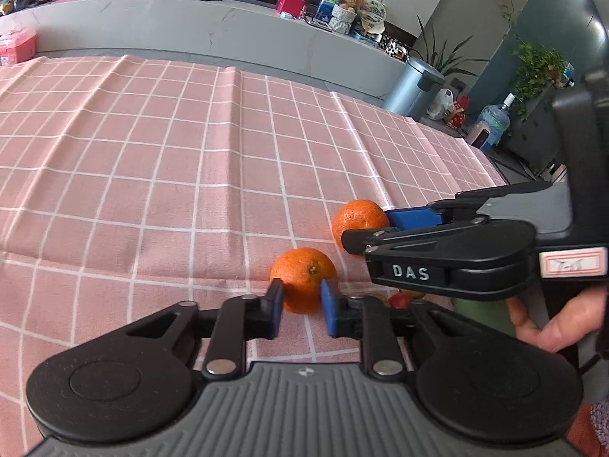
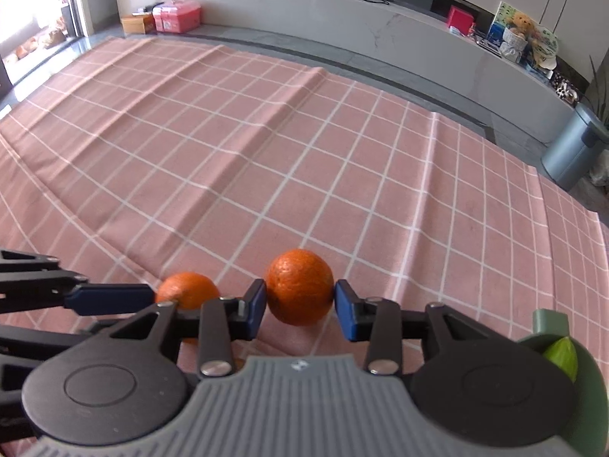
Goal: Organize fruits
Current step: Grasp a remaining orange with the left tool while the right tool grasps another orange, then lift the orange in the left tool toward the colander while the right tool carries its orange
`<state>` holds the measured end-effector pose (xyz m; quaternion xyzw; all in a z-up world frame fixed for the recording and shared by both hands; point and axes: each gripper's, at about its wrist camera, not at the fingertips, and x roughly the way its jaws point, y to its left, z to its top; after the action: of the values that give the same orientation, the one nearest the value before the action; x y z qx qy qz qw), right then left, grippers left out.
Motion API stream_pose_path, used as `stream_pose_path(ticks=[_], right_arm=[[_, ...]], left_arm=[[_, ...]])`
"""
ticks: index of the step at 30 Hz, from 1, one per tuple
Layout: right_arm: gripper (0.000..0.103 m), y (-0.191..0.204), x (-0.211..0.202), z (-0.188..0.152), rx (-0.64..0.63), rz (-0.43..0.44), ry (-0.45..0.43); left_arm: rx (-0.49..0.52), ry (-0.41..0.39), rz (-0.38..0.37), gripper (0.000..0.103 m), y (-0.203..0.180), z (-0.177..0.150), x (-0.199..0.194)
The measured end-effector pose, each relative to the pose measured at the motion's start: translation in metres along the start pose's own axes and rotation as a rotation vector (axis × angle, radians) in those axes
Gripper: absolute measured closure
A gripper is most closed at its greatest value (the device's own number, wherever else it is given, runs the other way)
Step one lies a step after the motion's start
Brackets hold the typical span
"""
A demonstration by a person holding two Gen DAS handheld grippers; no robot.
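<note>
Matt plastic, dimpled peel and creased cloth

The tablecloth [image 2: 266, 144] looked like soft woven fabric, pink with thin white grid lines, matt and creased into long folds. Both oranges, the one with the stem scar [image 1: 303, 280] and the plainer one [image 2: 299, 292], had dimpled, slightly shiny peel. The left gripper [image 1: 302, 304] and the right gripper [image 2: 300, 306] looked like matt black plastic with small bright metal pins at the joints, their finger pads [image 2: 255, 304] a smooth blue plastic, above a ribbed grey, rubbery-looking base. The bowl [image 2: 553, 325] seemed smooth, matt green plastic. Behind, the counter [image 1: 190, 26] looked like polished pale stone with faint veins, and the bin [image 2: 574, 144] like satin-finished metal.
</note>
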<state>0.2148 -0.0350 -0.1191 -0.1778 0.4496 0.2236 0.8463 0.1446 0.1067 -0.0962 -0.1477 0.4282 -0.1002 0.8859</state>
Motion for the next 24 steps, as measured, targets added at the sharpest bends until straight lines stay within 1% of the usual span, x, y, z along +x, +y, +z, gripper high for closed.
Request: stream_pose_path(ticks=[2,3,4,6,10,14,17,20,24], right_arm=[[0.066,0.003,0.001,0.001,-0.027,-0.012,0.000],[0.066,0.005,0.002,0.003,-0.037,-0.018,0.002],[0.066,0.006,0.002,0.004,-0.036,-0.023,0.005],[0.066,0.007,0.004,0.007,-0.032,-0.033,0.012],[0.064,0.011,0.008,0.012,-0.047,-0.055,0.029],[0.064,0.010,0.010,0.014,-0.051,-0.061,0.029],[0.065,0.007,0.007,0.015,-0.018,-0.032,0.024],[0.066,0.005,-0.005,0.015,0.002,-0.027,-0.012],[0.066,0.004,-0.035,0.011,0.013,0.001,-0.081]], left_arm=[[-0.029,0.014,-0.010,0.084,0.004,-0.001,-0.001],[-0.036,0.026,-0.016,0.079,0.006,0.000,0.000],[-0.038,0.038,-0.014,0.071,0.006,0.002,0.002],[-0.043,0.044,-0.002,0.065,0.003,0.005,0.007],[-0.052,0.063,-0.025,0.065,-0.004,0.009,0.014],[-0.017,0.065,-0.008,0.065,-0.013,0.013,0.018],[-0.017,0.060,-0.002,0.066,-0.016,0.016,0.019],[-0.013,0.051,0.006,0.066,-0.018,0.017,0.020],[0.002,0.036,0.010,0.067,-0.019,0.014,0.019]])
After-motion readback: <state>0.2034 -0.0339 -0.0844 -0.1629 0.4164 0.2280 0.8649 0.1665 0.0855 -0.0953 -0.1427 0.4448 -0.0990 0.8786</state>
